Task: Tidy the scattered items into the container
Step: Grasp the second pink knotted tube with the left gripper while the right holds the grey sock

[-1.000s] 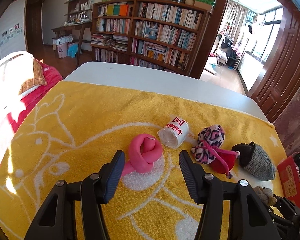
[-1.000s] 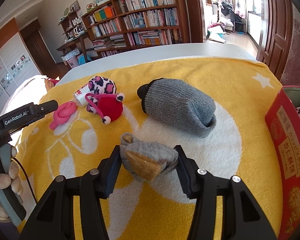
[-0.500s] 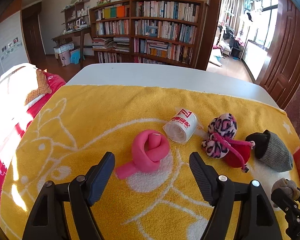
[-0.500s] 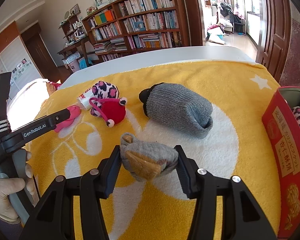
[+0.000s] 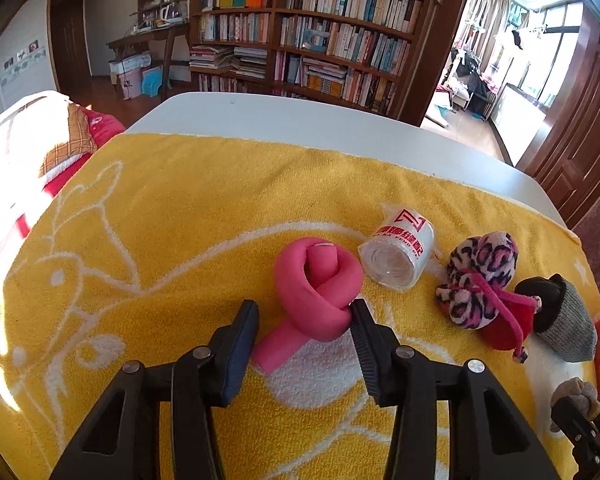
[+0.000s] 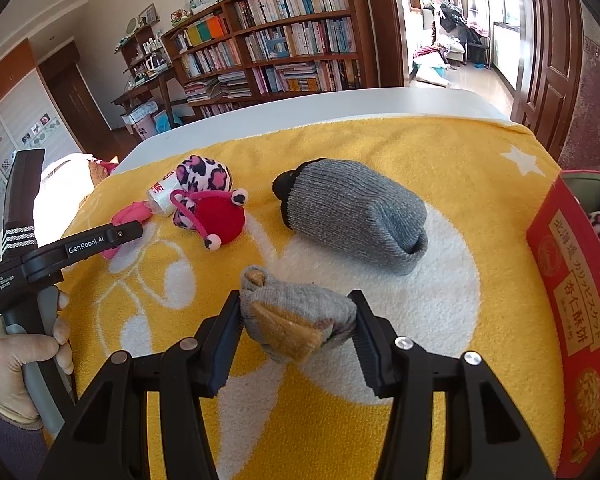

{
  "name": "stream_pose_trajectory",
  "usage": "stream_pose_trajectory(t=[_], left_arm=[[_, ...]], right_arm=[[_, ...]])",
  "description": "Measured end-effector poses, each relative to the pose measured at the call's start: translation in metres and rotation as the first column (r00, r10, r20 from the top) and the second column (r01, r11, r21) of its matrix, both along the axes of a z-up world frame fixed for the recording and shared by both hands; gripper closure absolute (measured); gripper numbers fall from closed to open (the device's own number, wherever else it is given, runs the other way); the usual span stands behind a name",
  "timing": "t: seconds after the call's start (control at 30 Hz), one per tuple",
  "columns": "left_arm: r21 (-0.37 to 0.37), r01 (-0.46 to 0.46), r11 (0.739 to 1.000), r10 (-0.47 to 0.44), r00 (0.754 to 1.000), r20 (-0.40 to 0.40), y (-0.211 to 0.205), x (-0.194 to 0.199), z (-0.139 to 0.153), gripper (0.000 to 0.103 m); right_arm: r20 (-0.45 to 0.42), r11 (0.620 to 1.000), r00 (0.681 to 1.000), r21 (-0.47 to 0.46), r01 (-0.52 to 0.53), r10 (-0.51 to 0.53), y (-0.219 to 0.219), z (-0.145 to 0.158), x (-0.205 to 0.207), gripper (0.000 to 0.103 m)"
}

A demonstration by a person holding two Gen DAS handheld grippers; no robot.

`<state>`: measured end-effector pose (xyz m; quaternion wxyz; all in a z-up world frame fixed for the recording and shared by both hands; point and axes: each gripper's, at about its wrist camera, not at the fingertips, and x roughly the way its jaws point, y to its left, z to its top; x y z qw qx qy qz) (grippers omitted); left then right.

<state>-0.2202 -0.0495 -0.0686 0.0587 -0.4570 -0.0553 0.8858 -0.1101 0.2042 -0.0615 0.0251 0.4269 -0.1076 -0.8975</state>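
Left claw [image 5: 304, 316] spread around pink knot [image 5: 318, 290], right pad touching; right claw [image 6: 298, 314] pinching sock ball [image 6: 296, 320] over towel [image 6: 440, 312], box [image 6: 572, 280] at 3 o'clock: risk—uneven closure nudges knot toward roll [image 5: 398, 258]; sock may slip.

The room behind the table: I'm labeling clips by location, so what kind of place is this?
Most likely a home living room or study: a packed wooden bookshelf, a table under a yellow towel, and wooden doors.

Both black plastic tongs [image 5: 304, 320] [image 6: 298, 316] carry ribbed pads and silver screws, the left one printed "GenRobot.AI" on its grey-handled body, gripped by a cream-gloved hand [image 6: 24, 364] with purple sleeve.
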Motion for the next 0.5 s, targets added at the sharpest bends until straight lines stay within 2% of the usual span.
stream_pose_trajectory(t=[0.17, 0.27, 0.5], left_arm=[[0.015, 0.022, 1.0, -0.022, 0.999, -0.042, 0.002, 0.011, 0.016, 0.055], [0.032, 0.042, 0.999, -0.04, 0.997, -0.06, 0.007, 0.02, 0.026, 0.065], [0.027, 0.081, 0.996, -0.078, 0.992, -0.102, 0.018, 0.041, 0.043, 0.065]], right_arm=[[-0.009, 1.0, 1.0, -0.001, 0.001, -0.001, 0.002, 0.003, 0.003, 0.047], [-0.016, 1.0, 1.0, -0.002, 0.0, 0.0, 0.002, 0.006, 0.004, 0.047], [-0.035, 1.0, 0.999, -0.011, 0.003, -0.004, 0.003, 0.013, 0.009, 0.047]])
